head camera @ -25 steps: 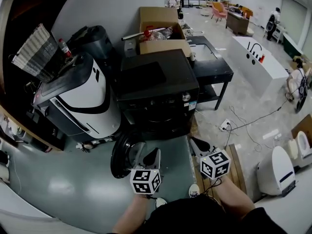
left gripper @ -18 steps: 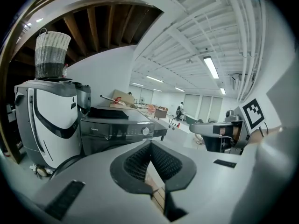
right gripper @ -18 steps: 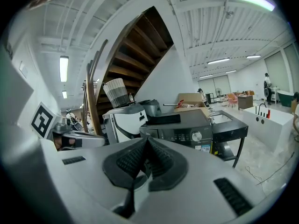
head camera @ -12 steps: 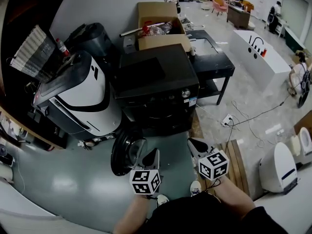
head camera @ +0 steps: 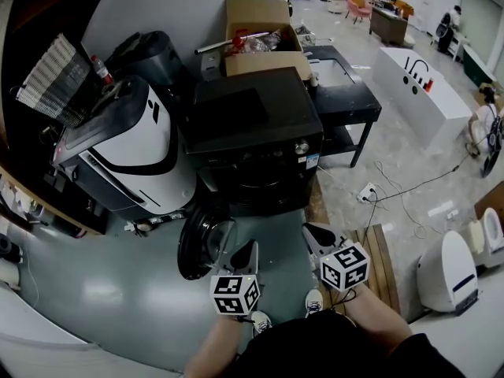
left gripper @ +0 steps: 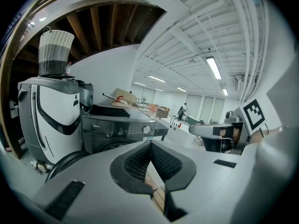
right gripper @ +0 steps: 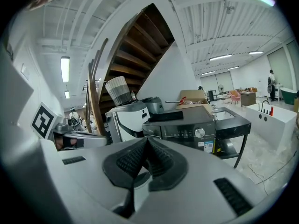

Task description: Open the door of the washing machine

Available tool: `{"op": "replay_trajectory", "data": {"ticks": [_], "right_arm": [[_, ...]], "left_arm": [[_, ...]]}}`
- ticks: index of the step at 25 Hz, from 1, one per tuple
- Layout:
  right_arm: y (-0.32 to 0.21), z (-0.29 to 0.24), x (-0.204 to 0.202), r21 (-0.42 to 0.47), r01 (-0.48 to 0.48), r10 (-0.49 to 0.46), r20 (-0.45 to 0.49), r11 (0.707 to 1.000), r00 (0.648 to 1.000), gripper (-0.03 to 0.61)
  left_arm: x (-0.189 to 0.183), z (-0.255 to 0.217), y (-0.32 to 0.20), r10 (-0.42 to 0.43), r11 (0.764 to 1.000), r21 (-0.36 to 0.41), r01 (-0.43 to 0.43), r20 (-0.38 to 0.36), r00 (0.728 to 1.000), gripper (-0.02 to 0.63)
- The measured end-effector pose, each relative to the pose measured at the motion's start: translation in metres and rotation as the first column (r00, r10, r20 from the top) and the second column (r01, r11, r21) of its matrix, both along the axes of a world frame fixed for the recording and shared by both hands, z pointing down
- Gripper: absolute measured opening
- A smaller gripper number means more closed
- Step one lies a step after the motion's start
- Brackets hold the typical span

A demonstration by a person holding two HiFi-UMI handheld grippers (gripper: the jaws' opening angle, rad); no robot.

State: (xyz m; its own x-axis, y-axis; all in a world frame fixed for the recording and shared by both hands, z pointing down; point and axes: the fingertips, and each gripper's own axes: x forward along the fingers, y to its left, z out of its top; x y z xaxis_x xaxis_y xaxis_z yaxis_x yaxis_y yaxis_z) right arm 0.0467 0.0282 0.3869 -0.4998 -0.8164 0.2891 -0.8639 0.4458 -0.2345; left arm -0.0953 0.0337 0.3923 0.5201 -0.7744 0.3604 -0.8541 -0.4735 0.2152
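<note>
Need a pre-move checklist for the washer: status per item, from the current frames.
1. door of washing machine open: ok, swung out to the left.
2. left tongs empty: ok, shut on nothing.
3. right tongs empty: ok, shut on nothing.
4. left tongs clear of door: cannot tell, tip sits close beside its rim in head view.
5. drum contents: cannot tell, too dark.
6. power strip out of the way: ok, on floor right of the machine.

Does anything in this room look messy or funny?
Yes. The washing machine door hangs wide open over the floor. A woven basket seems perched atop the white machine beside it, and a power strip lies loose with trailing cables.
</note>
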Motion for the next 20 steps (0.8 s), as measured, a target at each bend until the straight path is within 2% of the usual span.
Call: {"op": "replay_trajectory", "data": {"ticks": [20], "right_arm": [[-0.0031,-0.0024,-0.0083,0.004,0.034,-0.034,-0.008,0.999,0.999,0.017]], "left_arm": [[-0.0095,-0.0026,0.0019,-0.037,0.999,0.005,0.037,-0.002,0.999,0.018]]}}
